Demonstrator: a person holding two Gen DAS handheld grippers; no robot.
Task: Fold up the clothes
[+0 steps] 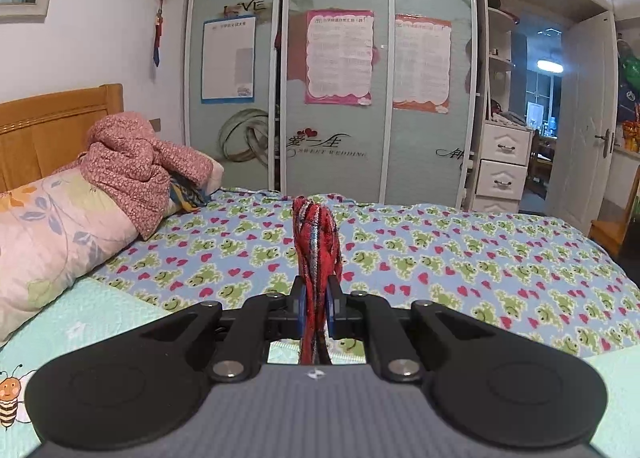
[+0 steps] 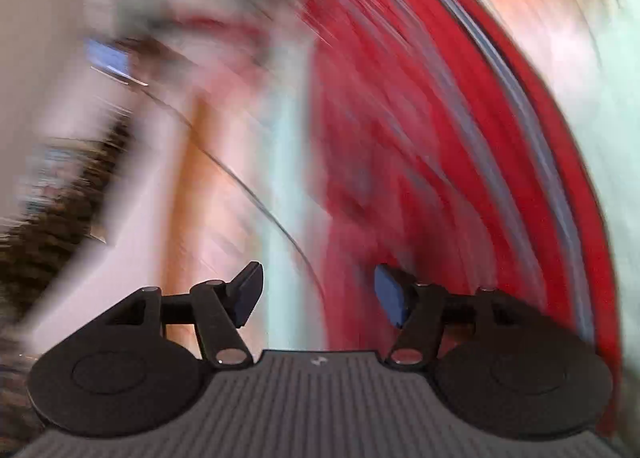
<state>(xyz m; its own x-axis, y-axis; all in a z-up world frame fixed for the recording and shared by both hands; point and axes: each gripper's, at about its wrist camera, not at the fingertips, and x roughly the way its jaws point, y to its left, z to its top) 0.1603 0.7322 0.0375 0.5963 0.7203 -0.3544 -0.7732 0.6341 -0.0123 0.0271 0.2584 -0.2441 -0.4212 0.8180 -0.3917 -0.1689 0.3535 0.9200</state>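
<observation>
A red knitted garment with blue and white stripes (image 1: 316, 234) stands bunched up between the blue pads of my left gripper (image 1: 316, 298), which is shut on it above the frog-print bedsheet (image 1: 440, 250). The right wrist view is heavily blurred. There the same red striped garment (image 2: 420, 138) fills the upper right and runs down past the right finger. My right gripper (image 2: 318, 294) has its jaws apart, and I see no cloth pinched between the pads.
A floral pillow (image 1: 52, 226) and a pink quilted jacket (image 1: 136, 162) lie at the left by the wooden headboard (image 1: 52, 130). Behind the bed stand a sliding-door wardrobe (image 1: 340, 78), white drawers (image 1: 502, 162) and an open door (image 1: 580, 118).
</observation>
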